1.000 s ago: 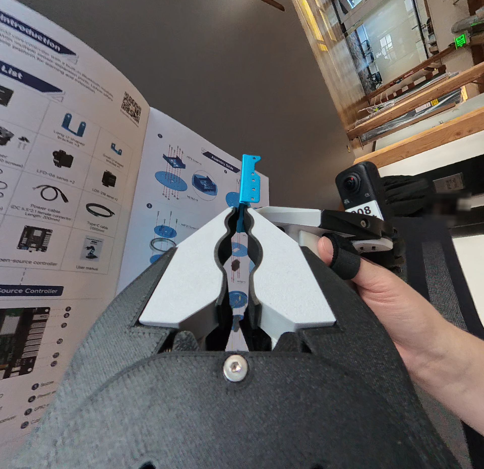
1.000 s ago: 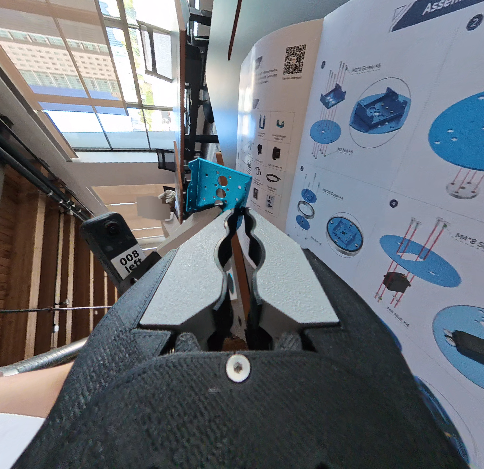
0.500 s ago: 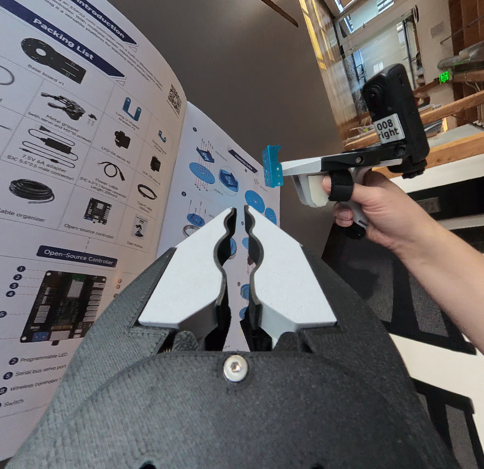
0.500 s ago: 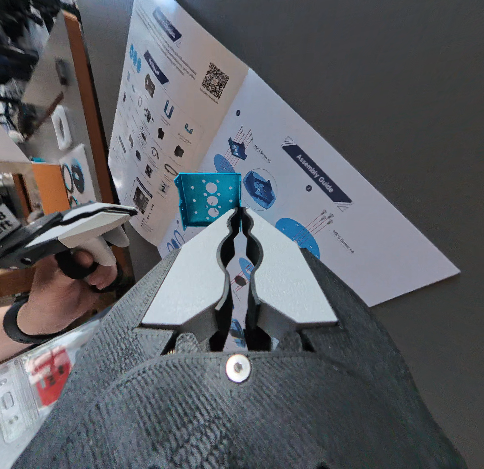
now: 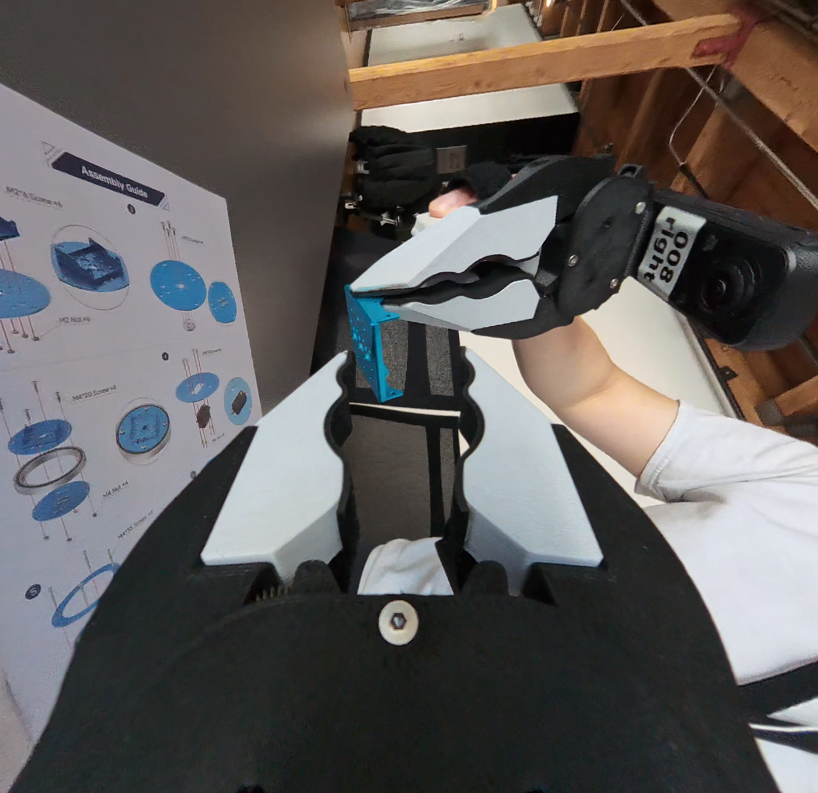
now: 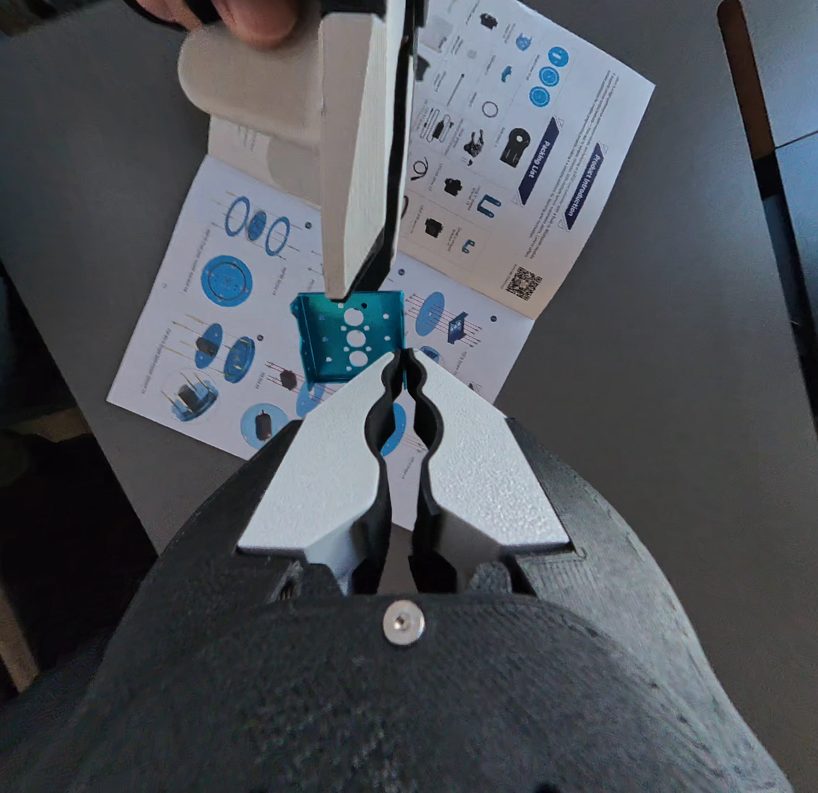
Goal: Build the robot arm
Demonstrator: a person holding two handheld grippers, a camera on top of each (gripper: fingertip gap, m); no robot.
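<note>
My right gripper is shut on one side flange of a blue metal U-bracket with round holes and holds it in the air above an open assembly manual. In the left wrist view the right gripper comes in from the right with the bracket hanging from its tips. My left gripper is wide open, and the bracket's lower end sits between its fingers, close to one finger. In the right wrist view that finger reaches down to the bracket's far edge; I cannot tell if it touches.
The manual lies open on a grey table. A person's bare forearm and white sleeve are behind the right gripper. A black chair and wooden beams are beyond the table edge. My left and right fingertips are right by each other.
One second ago my left gripper was shut on the bracket. It let go and has opened wide. The right gripper kept the bracket and swung it in front of the left fingers.
</note>
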